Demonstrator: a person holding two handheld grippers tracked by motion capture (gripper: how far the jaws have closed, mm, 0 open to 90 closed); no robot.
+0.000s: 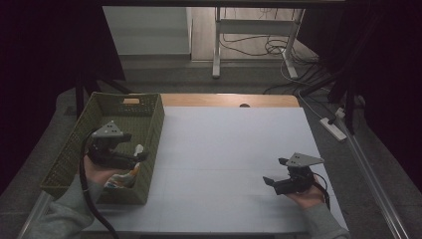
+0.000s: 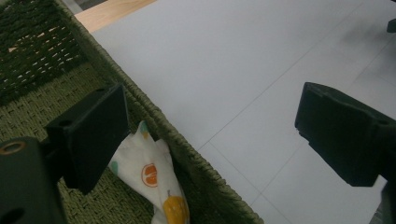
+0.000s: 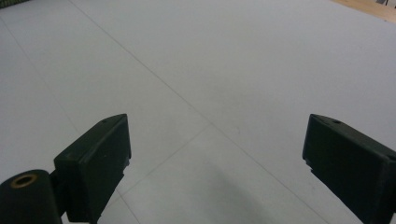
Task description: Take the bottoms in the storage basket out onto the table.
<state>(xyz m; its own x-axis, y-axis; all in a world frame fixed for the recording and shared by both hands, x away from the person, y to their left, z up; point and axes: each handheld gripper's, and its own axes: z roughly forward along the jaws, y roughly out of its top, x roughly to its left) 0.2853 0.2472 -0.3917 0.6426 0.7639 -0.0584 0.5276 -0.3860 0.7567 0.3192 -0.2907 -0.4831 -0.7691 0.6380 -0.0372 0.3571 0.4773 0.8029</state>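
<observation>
I have the left gripper (image 1: 130, 149) hanging over the near right corner of the green woven basket (image 1: 63, 164), jaws spread wide and gripping nothing, one jaw inside and one out over the table (image 1: 224, 164). The printed cloth (image 2: 156, 182), white with orange fruit shapes, lies crumpled against the basket's right wall, just below. To take it cleanly I would bring both jaws inside the wall, drop onto the bunched fold and close there. The right gripper (image 1: 272, 179) rests released above bare table. I can read no label or writing anywhere
</observation>
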